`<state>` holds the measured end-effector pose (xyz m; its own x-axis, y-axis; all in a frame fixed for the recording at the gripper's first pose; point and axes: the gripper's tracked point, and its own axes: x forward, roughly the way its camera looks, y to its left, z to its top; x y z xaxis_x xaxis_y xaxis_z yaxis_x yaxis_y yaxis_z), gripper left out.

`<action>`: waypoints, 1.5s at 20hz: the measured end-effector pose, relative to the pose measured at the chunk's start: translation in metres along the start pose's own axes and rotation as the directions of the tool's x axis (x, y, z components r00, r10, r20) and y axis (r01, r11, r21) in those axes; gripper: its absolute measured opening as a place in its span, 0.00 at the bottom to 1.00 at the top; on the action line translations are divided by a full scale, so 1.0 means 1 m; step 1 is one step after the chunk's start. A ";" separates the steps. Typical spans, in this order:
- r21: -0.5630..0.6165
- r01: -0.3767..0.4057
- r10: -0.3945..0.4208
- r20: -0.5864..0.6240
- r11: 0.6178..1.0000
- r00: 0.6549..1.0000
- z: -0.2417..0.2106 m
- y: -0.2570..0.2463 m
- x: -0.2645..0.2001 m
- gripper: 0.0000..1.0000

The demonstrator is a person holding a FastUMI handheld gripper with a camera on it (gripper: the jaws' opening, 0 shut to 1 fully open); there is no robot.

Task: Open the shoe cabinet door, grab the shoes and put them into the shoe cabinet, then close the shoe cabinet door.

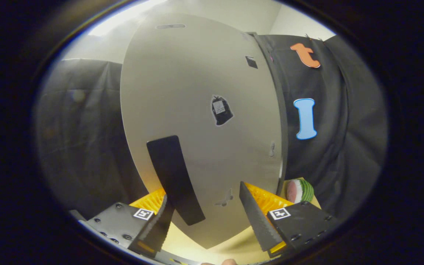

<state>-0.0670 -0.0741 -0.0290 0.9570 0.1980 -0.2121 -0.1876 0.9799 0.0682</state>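
Cabinet door (201, 110) just ahead of open-fingered tool (206, 213)

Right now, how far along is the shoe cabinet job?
Early, it seems: the cabinet door looks shut. In hand: the open gripper straddles its black handle, left finger beside it, not clamped. No shoes visible; opening, loading and closing remain.
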 end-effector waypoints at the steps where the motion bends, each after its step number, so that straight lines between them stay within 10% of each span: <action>1: -0.007 -0.004 0.004 0.002 1.000 1.000 0.000 0.004 0.007 0.98; 30: -0.058 0.105 -0.102 0.058 0.993 0.993 0.010 0.095 0.162 0.98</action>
<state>0.0720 0.0504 -0.0468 0.9823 0.0952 -0.1613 -0.0983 0.9951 -0.0114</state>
